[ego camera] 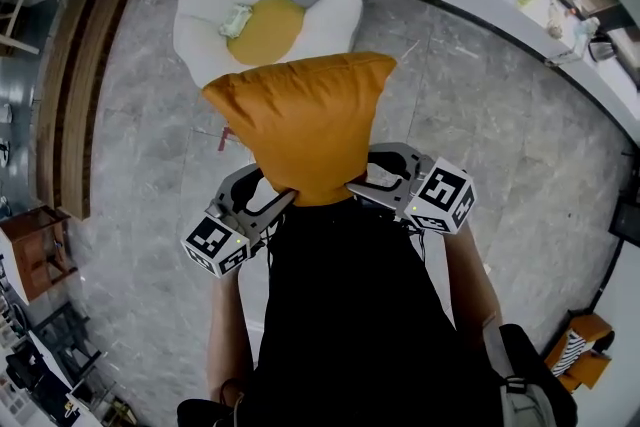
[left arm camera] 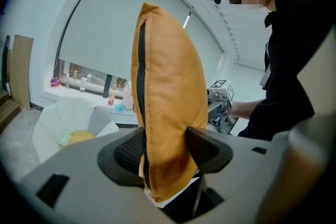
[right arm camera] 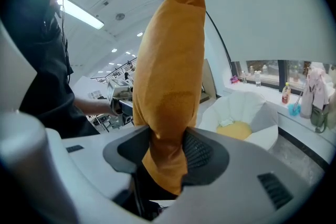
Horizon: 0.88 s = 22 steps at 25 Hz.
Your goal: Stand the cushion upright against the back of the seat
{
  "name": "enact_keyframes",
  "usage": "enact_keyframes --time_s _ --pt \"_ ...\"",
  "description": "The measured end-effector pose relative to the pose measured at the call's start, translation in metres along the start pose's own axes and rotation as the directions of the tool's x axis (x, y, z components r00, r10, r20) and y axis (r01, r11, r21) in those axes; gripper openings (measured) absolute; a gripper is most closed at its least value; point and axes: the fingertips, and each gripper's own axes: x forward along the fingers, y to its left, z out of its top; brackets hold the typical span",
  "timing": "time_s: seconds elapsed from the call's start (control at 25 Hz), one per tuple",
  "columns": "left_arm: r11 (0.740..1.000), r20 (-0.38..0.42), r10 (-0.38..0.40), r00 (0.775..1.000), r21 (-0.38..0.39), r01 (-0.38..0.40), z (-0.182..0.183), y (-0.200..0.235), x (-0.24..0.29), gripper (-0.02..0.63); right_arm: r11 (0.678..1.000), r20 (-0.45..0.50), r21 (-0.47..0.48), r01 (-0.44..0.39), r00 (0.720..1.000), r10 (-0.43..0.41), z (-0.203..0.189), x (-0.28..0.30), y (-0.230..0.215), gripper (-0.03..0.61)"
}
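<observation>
Pinching the cushion (ego camera: 305, 130), jaws seemingly narrow: left gripper (left arm camera: 165, 148), right gripper (right arm camera: 167, 149)

Right gripper (right arm camera: 167, 152): jaws clamped on the bottom corner of the orange cushion (right arm camera: 170, 71), one ribbed pad on each face. The cushion stands edge-on and nearly vertical, tilted slightly right at the top, with its lowest tip hanging below the jaws. Back right is a white petal-shaped chair (right arm camera: 254, 107) with a yellow seat pad (right arm camera: 236, 130) and a small pale-green item (right arm camera: 226, 122) at the pad's rear edge; the chair is well apart from the cushion. Behind it is a window ledge (right arm camera: 315, 128) with a bottle (right arm camera: 286, 93) and a soft toy (right arm camera: 317, 97). On the left, a person in a black top (right arm camera: 37, 50); their hand (right arm camera: 105, 106) holds the left gripper (right arm camera: 122, 93), whose jaws can't be read from here.
</observation>
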Motion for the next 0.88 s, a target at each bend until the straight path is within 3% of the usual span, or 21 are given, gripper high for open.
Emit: enact_keyframes --time_s 0.28,0.68,0.88 --pt "0.999 0.007 -0.034 0.999 0.011 0.034 0.023 0.052 0.019 0.255 0.997 -0.041 -0.027 0.069 0.997 -0.07 0.03 0.021 -0.043 0.207" --pt "0.994 -0.008 -0.064 0.998 0.091 0.064 0.097 0.164 0.044 0.255 0.982 -0.084 -0.083 0.17 0.981 -0.177 0.115 0.067 -0.133 0.207" --pt "0.994 -0.038 -0.06 0.997 0.093 0.063 0.1 0.207 0.04 0.253 0.978 -0.129 -0.107 0.177 0.973 -0.19 0.131 0.103 -0.156 0.207"
